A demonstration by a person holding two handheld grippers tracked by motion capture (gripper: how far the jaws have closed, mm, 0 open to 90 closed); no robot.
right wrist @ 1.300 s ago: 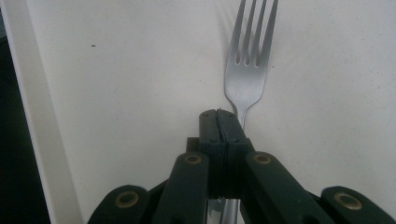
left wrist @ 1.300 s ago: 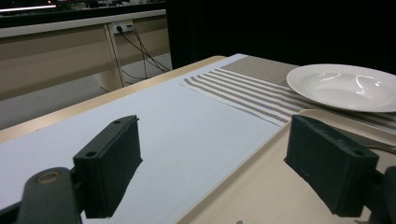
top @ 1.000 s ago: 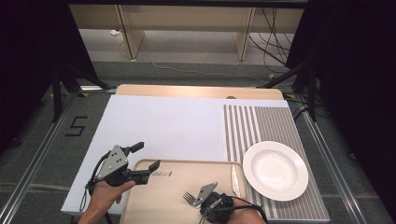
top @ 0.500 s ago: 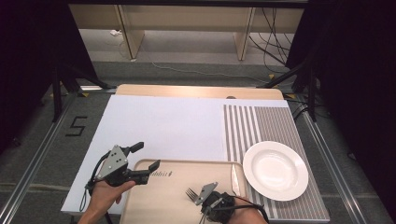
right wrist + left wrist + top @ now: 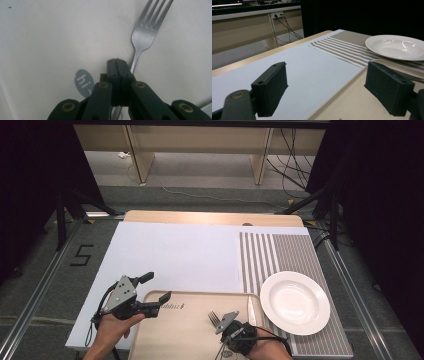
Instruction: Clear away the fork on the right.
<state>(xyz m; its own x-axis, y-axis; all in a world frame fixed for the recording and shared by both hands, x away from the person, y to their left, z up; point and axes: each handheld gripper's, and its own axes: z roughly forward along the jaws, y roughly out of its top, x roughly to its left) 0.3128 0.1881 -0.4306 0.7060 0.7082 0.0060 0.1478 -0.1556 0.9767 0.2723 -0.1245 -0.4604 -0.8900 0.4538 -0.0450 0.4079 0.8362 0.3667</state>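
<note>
**Fork in the right gripper, plate to its right**

The fork [image 5: 147, 35] lies on the beige tray [image 5: 170, 335], near the tray's right part, and its long axis goes from the handle at the person's side up to the tines, which point away from the person and a little to the left in the high view. In the right gripper view the handle runs down beside the closed jaws and goes under them. The jaws of the right gripper [image 5: 231, 324] are pressed fully together, and the thin handle seems to be pinched there, though the exact contact is hidden by the jaws.

The white plate [image 5: 295, 302] stands on the striped placemat [image 5: 280, 255], just beside the tray's right edge, so it lies to the right of the fork and a little further from the person. The right hand is clearly the nearer one for this way.

The left gripper [image 5: 152, 292] rests at the tray's upper left corner with jaws wide apart, one over the white mat [image 5: 312, 67], one over the tray, and nothing between them.
</note>
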